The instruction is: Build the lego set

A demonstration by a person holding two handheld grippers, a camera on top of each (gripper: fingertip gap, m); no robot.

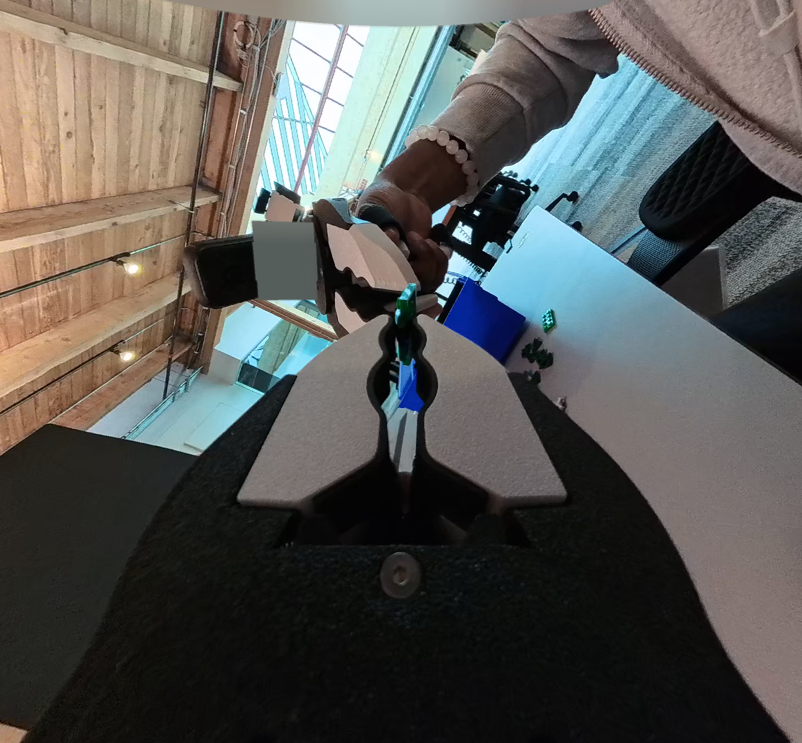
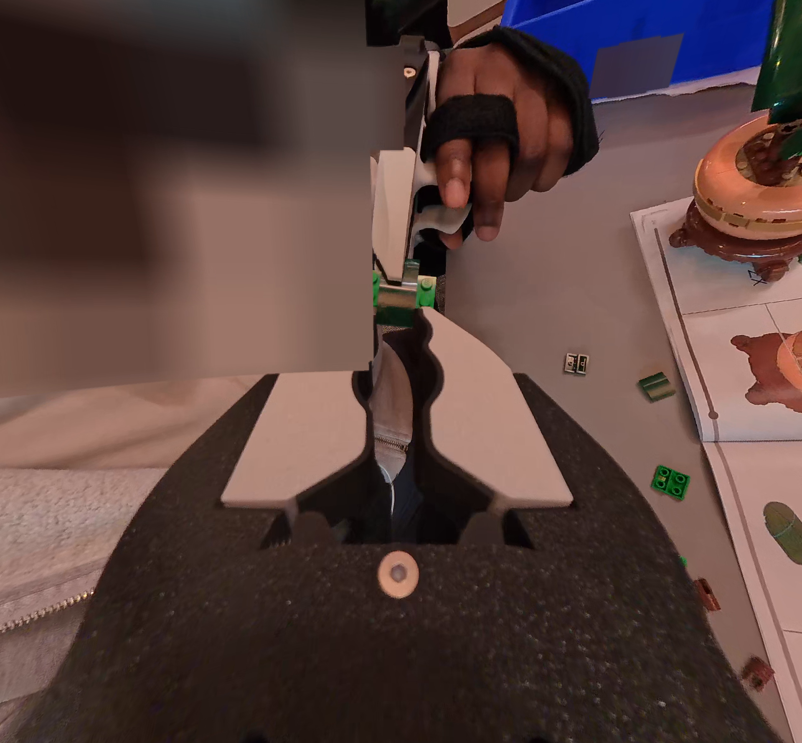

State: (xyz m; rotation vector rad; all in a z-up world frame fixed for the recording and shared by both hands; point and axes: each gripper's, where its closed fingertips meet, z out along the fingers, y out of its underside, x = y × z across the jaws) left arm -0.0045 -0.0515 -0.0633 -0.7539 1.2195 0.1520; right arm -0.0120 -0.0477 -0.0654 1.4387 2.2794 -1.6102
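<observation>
While both grippers meet in mid-air above the surface [image 2: 542, 288], the step in hand looks like mating two small green lego pieces. The left gripper [image 1: 405, 331] has its jaws closed on a thin green piece [image 1: 406, 314] standing up from its tips. The right gripper [image 2: 403, 318] has its jaws nearly shut on a small green assembly [image 2: 397, 294] of plates with a shiny tile across it; its left finger is behind a blur patch. To do this well, I would square the studs to the sockets before pressing, push straight along the stud axis, and keep both grips firm so neither piece swivels.

Counted in the right wrist view: one loose bright green plate [image 2: 670, 482], one striped green tile [image 2: 656, 386] and one small grey tile [image 2: 577, 362], all near the instruction booklet [image 2: 737, 331]; one part-built pot model [image 2: 746, 197] stands on that booklet, one blue bin [image 2: 607, 6] sits at the far edge, and two small brown pieces [image 2: 706, 594] lie by the booklet's near edge.
</observation>
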